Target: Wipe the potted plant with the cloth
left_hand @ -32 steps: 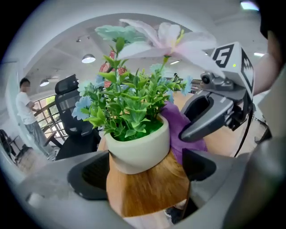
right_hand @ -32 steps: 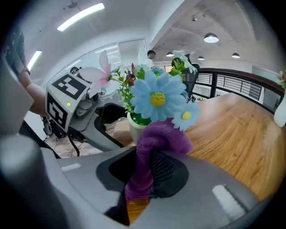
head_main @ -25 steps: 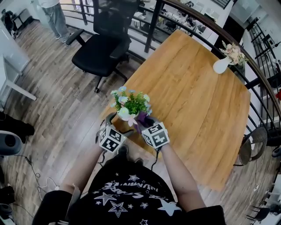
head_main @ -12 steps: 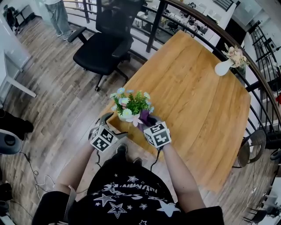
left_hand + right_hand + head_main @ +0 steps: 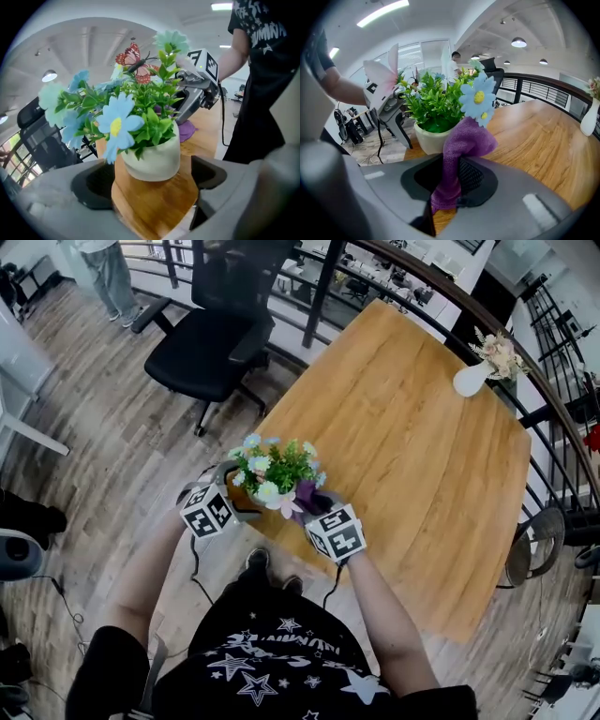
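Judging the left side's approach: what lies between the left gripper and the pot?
Only bare table before the pot, shown in the left gripper view.

- Head view: from above the person [image 5: 272,652], facing steeply down on the bench [image 5: 403,427] corner. The plant [image 5: 278,468] sits mid-frame, the left tongs [image 5: 234,495] and right tongs [image 5: 309,507] just below it, with floor [image 5: 112,427] all round.
- Left tongs view: low and close to the plant, facing across the bench corner to the right tongs and the person's torso.
- Right tongs view: low and close on the opposite side, behind the cloth [image 5: 459,150], facing the left tongs, the bench running off to the right.
- All three share the plant and the bench corner; each tongs view shows the other tongs.
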Demonstrator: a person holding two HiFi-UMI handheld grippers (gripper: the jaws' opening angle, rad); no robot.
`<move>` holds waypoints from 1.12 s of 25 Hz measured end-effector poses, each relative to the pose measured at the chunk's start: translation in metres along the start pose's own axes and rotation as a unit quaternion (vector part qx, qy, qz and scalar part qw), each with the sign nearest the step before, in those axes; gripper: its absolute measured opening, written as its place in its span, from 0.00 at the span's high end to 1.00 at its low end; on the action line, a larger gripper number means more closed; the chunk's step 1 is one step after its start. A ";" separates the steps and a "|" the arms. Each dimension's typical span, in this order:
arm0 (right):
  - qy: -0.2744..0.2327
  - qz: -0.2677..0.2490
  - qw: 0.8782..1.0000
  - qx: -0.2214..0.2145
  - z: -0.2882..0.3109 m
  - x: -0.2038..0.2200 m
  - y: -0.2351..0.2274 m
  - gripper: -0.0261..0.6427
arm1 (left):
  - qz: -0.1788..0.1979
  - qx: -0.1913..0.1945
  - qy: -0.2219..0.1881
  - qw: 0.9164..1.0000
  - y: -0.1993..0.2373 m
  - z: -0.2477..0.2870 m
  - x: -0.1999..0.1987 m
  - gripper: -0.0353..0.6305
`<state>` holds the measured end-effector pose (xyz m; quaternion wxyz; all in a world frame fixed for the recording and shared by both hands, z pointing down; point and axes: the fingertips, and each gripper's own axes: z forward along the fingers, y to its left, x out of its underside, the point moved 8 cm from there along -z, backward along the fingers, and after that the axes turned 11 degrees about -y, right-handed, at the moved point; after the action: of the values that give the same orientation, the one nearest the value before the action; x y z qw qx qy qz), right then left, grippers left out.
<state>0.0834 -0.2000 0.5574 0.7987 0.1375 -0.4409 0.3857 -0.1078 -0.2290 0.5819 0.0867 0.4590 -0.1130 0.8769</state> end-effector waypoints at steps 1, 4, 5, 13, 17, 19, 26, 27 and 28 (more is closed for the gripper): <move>0.000 0.001 1.000 -0.001 0.000 0.000 0.000 0.84 | 0.016 0.003 0.007 1.000 0.003 0.001 0.001 0.15; 0.000 0.002 1.000 -0.003 0.000 0.001 -0.001 0.84 | 0.052 0.002 0.017 0.999 0.010 0.003 0.004 0.15; 0.000 0.001 1.000 -0.003 0.000 0.001 -0.002 0.84 | 0.055 0.004 0.016 0.998 0.010 0.003 0.004 0.21; -0.001 0.003 1.000 -0.002 -0.001 0.000 -0.009 0.84 | 0.045 0.004 0.012 0.999 0.006 0.008 0.001 0.35; 0.000 0.002 1.000 -0.002 0.000 -0.003 -0.010 0.84 | 0.022 -0.018 0.023 0.999 0.003 0.010 -0.001 0.36; 0.000 0.001 1.000 -0.005 0.000 -0.003 -0.008 0.84 | 0.010 -0.033 0.023 0.999 0.001 0.011 -0.001 0.36; 0.000 0.006 1.000 -0.024 0.002 -0.002 0.003 0.84 | -0.021 -0.077 0.034 0.996 -0.005 0.011 -0.003 0.36; -0.001 0.007 1.000 -0.028 0.003 -0.002 0.006 0.84 | -0.030 -0.088 0.037 0.995 -0.007 0.011 -0.003 0.36; -0.001 0.007 0.999 -0.032 0.003 -0.001 0.008 0.84 | -0.041 -0.102 0.039 0.993 -0.010 0.012 -0.004 0.36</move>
<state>0.0747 -0.1971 0.5573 0.7994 0.1095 -0.4549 0.3769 -0.0938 -0.2228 0.5862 0.1728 0.4173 -0.1791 0.8740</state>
